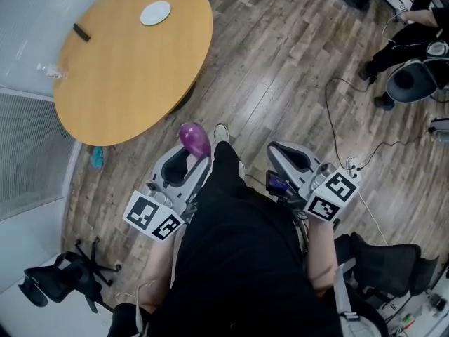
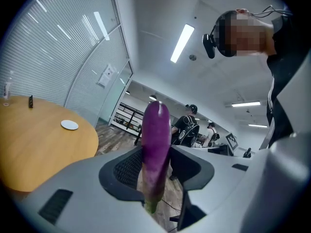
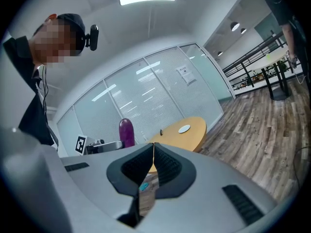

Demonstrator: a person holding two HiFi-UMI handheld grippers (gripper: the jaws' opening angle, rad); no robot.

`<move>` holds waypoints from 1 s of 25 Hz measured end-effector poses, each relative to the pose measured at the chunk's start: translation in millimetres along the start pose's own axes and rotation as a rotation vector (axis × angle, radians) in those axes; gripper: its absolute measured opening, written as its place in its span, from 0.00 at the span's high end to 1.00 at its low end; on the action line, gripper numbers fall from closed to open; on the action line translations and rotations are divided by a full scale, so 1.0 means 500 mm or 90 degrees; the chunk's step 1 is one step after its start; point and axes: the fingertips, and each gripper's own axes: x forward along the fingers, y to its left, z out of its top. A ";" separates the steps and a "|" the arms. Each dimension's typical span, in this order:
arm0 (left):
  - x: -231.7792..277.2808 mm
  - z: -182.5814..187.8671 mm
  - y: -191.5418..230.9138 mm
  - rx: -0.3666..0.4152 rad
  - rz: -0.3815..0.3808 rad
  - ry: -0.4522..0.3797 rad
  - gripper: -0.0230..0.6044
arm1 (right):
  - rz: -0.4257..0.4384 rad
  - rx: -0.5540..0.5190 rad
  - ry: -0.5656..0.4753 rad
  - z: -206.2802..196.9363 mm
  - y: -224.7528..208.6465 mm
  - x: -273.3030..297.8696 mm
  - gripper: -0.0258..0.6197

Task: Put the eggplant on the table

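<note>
Centre of the head view: purple elongated eggplant is clamped in the left gripper, glossy rounded end poking out past the jaws, green stem end back between them. The left gripper view confirms it: pads pinch the lower half of the eggplant from both sides. My read is that it's carried nose-out so the free end can reach the tabletop first, without the jaws hitting the wood.

Right gripper, centre right: jaws pressed together with nothing between them. It looks idle, parked clear of the carry.

Eggplant isn't on the table yet. It hangs over the wood-plank floor, just below the near rim of the round tan wooden table at upper left.

Room:
- Tabletop is mostly bare.
- White round plate sits near the far edge.
- Small black bar-shaped object and a small clear item are toward the left rim.
- All three are well apart from the near edge, so the near half is open for the drop.

Set it well inside the curved rim, since a round body likely rolls. Cables lie off to the right, away from the path.
</note>
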 end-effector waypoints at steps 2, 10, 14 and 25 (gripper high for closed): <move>0.020 0.009 0.012 0.007 -0.006 0.001 0.66 | -0.006 0.002 -0.003 0.007 -0.012 0.004 0.93; 0.104 0.063 0.092 0.009 -0.020 0.003 0.66 | -0.018 -0.001 -0.002 0.063 -0.073 0.072 0.93; 0.149 0.087 0.127 -0.002 -0.029 0.001 0.66 | -0.011 -0.008 -0.001 0.107 -0.097 0.133 0.93; 0.267 0.180 0.245 -0.011 -0.074 -0.018 0.66 | -0.004 -0.042 0.021 0.220 -0.151 0.308 0.93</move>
